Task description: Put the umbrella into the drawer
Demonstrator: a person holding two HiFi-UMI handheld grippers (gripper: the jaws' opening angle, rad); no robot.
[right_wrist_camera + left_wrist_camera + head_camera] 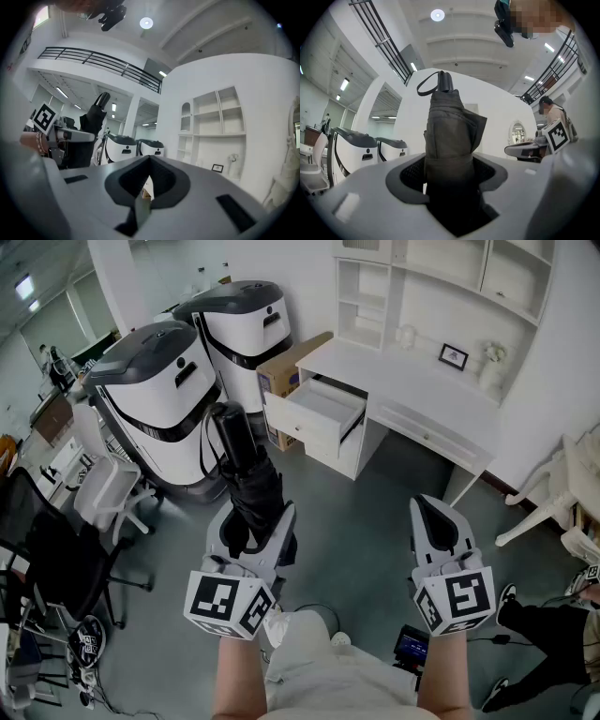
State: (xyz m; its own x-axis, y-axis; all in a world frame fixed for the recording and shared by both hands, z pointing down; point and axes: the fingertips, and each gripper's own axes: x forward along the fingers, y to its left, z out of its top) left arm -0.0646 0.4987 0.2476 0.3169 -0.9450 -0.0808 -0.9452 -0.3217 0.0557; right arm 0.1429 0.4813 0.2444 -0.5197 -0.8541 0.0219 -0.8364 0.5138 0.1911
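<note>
A folded black umbrella (239,456) with a wrist loop sticks forward out of my left gripper (251,521), which is shut on its lower part. In the left gripper view the umbrella (450,131) fills the gap between the jaws of the left gripper (450,190). My right gripper (433,514) is held level beside it, jaws together and nothing in them; the right gripper view shows the right gripper (146,190) with its jaws meeting. Ahead, the top drawer (314,413) of the white desk (403,381) stands pulled open, well apart from both grippers.
Two large white and grey machines (155,381) (244,324) stand left of the desk, a cardboard box (281,371) between them and the drawer. Office chairs (103,498) are at the left, a white chair (562,493) at the right. A person's legs (544,634) show at lower right.
</note>
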